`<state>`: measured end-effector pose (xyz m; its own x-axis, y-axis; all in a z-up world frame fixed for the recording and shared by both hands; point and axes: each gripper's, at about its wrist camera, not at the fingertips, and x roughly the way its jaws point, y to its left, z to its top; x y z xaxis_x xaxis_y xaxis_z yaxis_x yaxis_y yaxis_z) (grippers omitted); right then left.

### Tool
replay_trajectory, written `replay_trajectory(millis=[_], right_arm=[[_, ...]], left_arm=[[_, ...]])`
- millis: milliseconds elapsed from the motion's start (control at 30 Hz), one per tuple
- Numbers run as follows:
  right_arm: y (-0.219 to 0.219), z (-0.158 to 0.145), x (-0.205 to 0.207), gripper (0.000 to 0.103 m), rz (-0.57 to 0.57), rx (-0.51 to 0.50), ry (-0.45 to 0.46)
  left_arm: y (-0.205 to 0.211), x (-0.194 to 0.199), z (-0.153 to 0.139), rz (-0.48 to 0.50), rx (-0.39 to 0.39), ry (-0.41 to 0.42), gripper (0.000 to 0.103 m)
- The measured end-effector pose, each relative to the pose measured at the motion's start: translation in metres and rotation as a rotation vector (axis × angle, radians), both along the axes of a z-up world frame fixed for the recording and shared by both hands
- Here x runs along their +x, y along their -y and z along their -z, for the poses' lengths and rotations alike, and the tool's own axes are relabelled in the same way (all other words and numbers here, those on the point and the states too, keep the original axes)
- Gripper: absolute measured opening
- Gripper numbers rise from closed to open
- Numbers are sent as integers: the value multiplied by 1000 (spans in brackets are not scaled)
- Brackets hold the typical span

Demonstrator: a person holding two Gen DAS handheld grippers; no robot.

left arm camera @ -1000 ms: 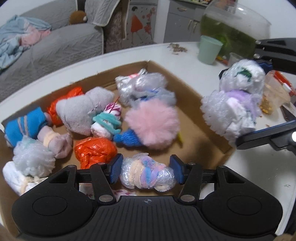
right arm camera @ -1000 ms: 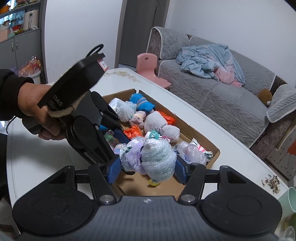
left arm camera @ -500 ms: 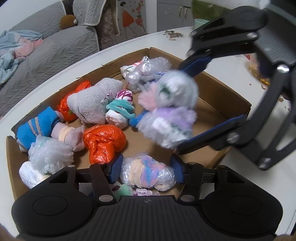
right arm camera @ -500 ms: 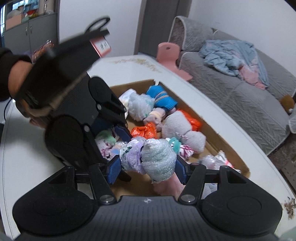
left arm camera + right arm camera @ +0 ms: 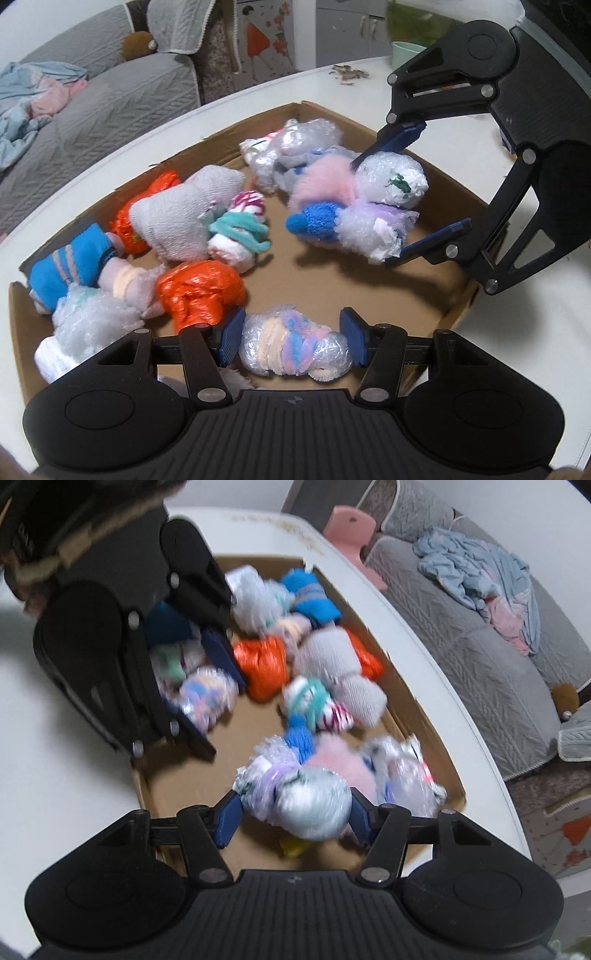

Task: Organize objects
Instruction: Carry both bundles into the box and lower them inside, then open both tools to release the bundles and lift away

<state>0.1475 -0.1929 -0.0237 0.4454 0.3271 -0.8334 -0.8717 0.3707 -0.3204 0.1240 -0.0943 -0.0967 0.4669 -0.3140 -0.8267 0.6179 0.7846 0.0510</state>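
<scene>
A shallow cardboard box [image 5: 373, 125] on a white table holds several wrapped and rolled sock bundles. My left gripper [image 5: 291, 341] is shut on a plastic-wrapped pastel striped bundle [image 5: 291, 345] at the box's near edge. My right gripper [image 5: 293, 814] is shut on a bubble-wrapped white and lilac bundle [image 5: 306, 801]; in the left wrist view this bundle [image 5: 380, 206] is low in the box beside a pink fluffy bundle [image 5: 321, 182] with a blue end. The right wrist view is motion-blurred.
Other bundles fill the box's left and far side: two orange ones [image 5: 199, 291], a grey sock roll [image 5: 181, 218], a blue striped roll [image 5: 70, 266]. A bare cardboard patch [image 5: 317, 273] lies mid-box. A grey sofa [image 5: 92, 99] stands behind the table, a green cup [image 5: 404, 50] at back right.
My right gripper has carried the lilac bundle from outside the box's right wall down into the box beside the pink bundle. My left gripper has stayed shut on its pastel bundle.
</scene>
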Motion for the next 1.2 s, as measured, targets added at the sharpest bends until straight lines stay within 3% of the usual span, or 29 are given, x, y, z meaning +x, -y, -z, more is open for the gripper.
replay_trajectory(millis=[267, 533, 633, 800, 1033, 1200], right_arm=[[1, -18, -10, 55, -32, 127, -115], [3, -4, 8, 55, 71, 216, -303], [0, 3, 16, 55, 98, 172, -276], [-11, 8, 16, 55, 20, 65, -202], [-16, 16, 14, 60, -26, -38, -204], [-15, 15, 13, 67, -13, -47, -196]], left_arm=[[4, -6, -2, 61, 22, 10, 62], [-1, -7, -4, 97, 30, 8, 62], [1, -4, -2, 93, 34, 0, 62], [9, 4, -2, 137, 54, -13, 62], [15, 4, -1, 158, 68, -22, 66], [15, 4, -2, 135, 85, -18, 83]])
